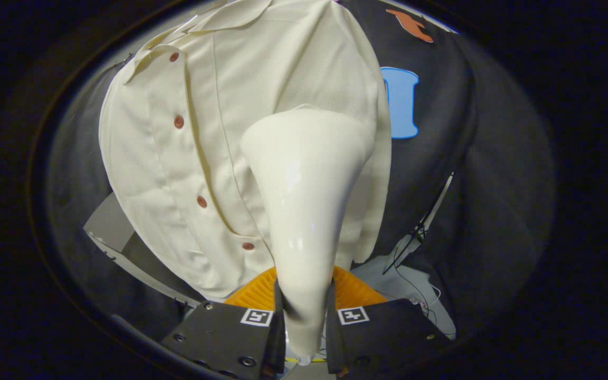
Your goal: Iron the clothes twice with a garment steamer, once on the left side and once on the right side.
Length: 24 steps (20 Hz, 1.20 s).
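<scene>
We have the gripper (304, 311) clamped on the narrow handle of the garment steamer (306, 200), one finger pressing each side of it, so the grip is narrow and full. The handle runs straight out between the fingers and widens into a broad head, which stands against the cream shirt (188, 158) hanging on the booth wall. The head sits on the panel to the right of the button placket, about midway down the garment; whether it actually touches the cloth we cannot tell, since the head hides the contact.

The risks we see from here:
- The handle is smooth, glossy and tapered. If we tilt or push hard, it could slide or twist between the fingers, and the head would wander off its line.
- The shirt hangs loose, with folds near the placket and the red buttons (179, 122). A sideways drag could bunch the fabric or catch a button instead of smoothing it.
- Pressing too firmly could swing the shirt against the wall, so the head loses flat contact.
- Thin cables (415, 237) hang beyond the shirt's right hem edge, over a pale board; a wide stroke off that edge could snag them.
- Running past the bottom hem would bring the head toward the booth frame below.
</scene>
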Tool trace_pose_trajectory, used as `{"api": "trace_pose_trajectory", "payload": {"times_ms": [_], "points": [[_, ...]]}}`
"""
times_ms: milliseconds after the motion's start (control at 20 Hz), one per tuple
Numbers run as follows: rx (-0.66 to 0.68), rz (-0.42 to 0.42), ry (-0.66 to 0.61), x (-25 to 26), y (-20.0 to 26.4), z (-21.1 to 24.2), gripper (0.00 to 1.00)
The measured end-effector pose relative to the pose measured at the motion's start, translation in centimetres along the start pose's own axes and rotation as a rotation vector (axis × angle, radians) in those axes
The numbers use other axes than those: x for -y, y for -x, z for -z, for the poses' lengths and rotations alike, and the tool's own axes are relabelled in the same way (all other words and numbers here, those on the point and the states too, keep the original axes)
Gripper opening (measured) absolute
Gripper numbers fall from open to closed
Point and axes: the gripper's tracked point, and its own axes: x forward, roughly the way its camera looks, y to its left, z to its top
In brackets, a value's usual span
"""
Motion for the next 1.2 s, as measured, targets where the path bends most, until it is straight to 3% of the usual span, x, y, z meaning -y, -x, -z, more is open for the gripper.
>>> {"api": "trace_pose_trajectory", "payload": {"times_ms": [1200], "points": [[-0.278, 0.070, -0.089, 1.7, -5.3, 18.5, 0.31]]}}
